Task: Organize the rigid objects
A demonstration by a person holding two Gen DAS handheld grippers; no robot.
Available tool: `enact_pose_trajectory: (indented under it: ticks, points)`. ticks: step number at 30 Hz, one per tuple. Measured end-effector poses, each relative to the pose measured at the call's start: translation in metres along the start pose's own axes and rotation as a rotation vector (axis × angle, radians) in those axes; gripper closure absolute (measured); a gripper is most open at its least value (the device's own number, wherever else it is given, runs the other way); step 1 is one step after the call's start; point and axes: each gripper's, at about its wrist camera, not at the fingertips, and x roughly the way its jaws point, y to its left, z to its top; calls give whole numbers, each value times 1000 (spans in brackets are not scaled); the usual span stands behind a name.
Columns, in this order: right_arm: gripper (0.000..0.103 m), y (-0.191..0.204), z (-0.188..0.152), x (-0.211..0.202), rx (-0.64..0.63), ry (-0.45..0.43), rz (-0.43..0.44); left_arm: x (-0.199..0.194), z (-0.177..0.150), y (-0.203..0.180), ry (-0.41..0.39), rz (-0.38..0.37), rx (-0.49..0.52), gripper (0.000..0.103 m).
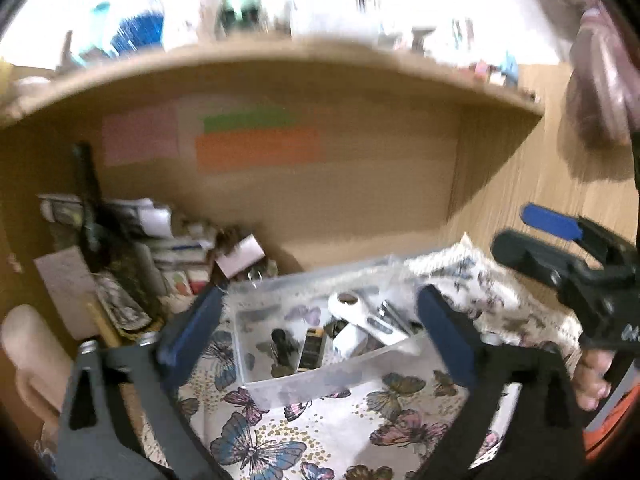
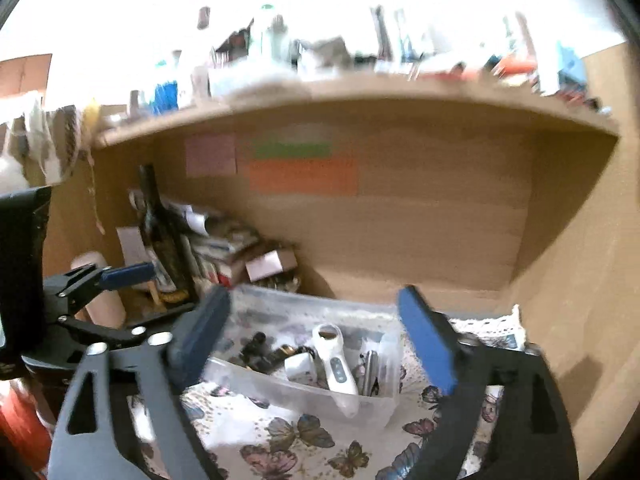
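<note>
The left gripper [image 1: 316, 340] fills the near edge of its view, blue pads spread wide with nothing between them but air; the bin [image 1: 280, 384] sits beyond and below the gap, untouched. The right gripper [image 2: 316, 344] is likewise wide apart and empty, and shows in the left view as a dark shape at the right, with a hand [image 1: 596, 380] under it. No earlier frame shows how they came to this spread.

Just past the fingers, the clear bin rests on a butterfly cloth [image 1: 320, 432] that covers the desk, under a wooden shelf [image 1: 320, 56]. It holds the rigid things: a white handheld device [image 2: 334, 360], a small white box [image 2: 298, 366], a dark box [image 1: 311, 346], some black bits at the left and a metal tool [image 2: 370, 372] at the right.

The device lies with its long axis running near to far, round head toward the back wall, handle leaning on the near wall. It looks like light, stiff, smooth plastic, so I judge the narrow waist below the head the safest place to grip; the glossy shell could slip. The metal tool stands nearly upright against the right wall, thin and hard. The bin itself seems light and slightly flexible; taking it by both short walls would keep it from twisting.

Farther left stand a dark bottle [image 2: 160, 236] and a heap of papers. Blur hides finer detail.
</note>
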Motion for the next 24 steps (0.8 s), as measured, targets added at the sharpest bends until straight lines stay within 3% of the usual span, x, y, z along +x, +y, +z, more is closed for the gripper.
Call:
enact_pose_trajectory:
  ticks: [11,24]
  points:
    - [0,12,-13,-45,26,-79,-30,-68,0,-7,-120,34,-19,0]
    - [0,8,-19,-60,66,-104,-79,-85,-2,-11,-157,18,-7,0]
